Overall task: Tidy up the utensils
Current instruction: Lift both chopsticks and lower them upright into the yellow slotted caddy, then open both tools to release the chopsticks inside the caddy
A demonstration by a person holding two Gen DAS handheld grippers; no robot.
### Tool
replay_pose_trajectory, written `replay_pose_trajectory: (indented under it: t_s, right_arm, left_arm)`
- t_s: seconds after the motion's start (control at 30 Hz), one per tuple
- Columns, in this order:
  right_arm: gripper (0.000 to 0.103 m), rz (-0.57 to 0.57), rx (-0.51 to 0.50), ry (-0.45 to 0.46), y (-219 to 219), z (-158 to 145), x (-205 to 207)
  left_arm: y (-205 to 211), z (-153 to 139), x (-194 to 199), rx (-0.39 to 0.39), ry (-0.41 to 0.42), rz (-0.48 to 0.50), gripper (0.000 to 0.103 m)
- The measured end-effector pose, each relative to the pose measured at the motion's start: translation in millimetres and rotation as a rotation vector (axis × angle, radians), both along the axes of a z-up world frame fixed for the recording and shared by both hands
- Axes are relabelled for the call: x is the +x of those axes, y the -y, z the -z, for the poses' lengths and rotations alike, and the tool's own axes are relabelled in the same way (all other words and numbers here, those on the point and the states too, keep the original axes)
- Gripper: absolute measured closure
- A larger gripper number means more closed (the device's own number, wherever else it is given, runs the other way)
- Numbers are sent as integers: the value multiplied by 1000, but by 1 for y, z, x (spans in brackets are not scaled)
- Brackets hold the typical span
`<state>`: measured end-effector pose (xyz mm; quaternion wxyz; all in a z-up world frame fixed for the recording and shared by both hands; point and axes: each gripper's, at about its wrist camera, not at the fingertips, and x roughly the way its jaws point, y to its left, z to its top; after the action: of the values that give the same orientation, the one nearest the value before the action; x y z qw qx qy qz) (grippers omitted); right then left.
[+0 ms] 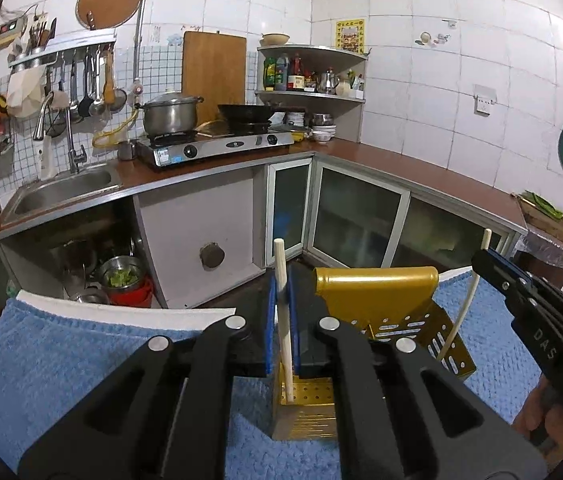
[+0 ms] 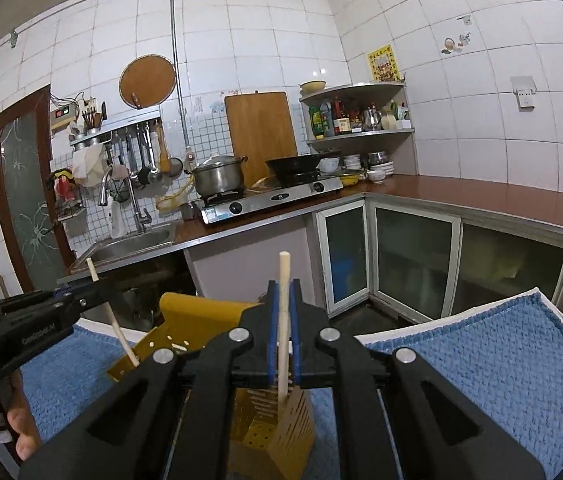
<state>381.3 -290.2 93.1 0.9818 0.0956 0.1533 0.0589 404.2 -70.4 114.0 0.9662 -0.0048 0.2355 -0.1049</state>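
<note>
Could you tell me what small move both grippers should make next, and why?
Probably open both. The left gripper and right gripper each pinch a pale wooden chopstick whose lower end already sits inside the perforated gold metal utensil holder.

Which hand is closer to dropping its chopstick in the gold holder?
Probably right: the right chopstick has its tip down inside the holder. The left chopstick has its tip at the holder's outer edge, seen from the right wrist.
</note>
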Motion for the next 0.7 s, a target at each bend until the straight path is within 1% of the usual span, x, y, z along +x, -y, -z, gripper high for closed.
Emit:
replay_pose_trajectory:
  t_s: [0.03, 0.1, 0.13, 0.17, 0.2, 0.23, 0.3, 0.33, 0.4, 0.47, 0.53, 0.63, 0.7]
  right_arm:
    - [97, -2, -2, -1, -1, -1, -1]
    - [96, 0, -16, -5, -2, -3, -5]
    - [96, 1, -18, -7, -2, -4, -5]
    - [96, -2, -19, -15, -1, -5, -7]
    - [94, -5, -18, -20, -1, -6, -8]
    - [90, -11, -17, -29, -1, -7, -10]
    - [57, -15, -14, -35, 0, -9, -15]
    - [54, -11, -11, -27, 1, -10, -21]
    - [54, -9, -14, -25, 2, -13, -26]
    - [54, -8, -16, -24, 4, -17, -34]
    - [51, 1, -28, -18, 4, -21, -44]
    - [50, 2, -40, -27, 6, -23, -57]
    - [47, 10, -46, -34, 7, -22, -69]
  left_arm:
    - [-2, -1, -1, -10, -4, -5, 98]
    - [-4, -2, -3, -13, -6, -8, 94]
    - [-6, -3, -5, -14, -6, -12, 87]
    - [-7, -4, -7, -18, -4, -15, 78]
    - [-9, -6, -12, -23, 2, -20, 72]
    - [-9, -8, -16, -26, 6, -19, 65]
    - [-12, -13, -25, -27, 15, -19, 65]
    - [-14, -16, -30, -28, 18, -16, 64]
    - [-18, -20, -40, -27, 21, -20, 58]
    - [-23, -24, -51, -21, 32, -36, 39]
    - [-28, -25, -61, -17, 38, -44, 31]
    - [-39, -24, -78, -17, 40, -61, 24]
    - [-48, -20, -87, -47, 25, -66, 18]
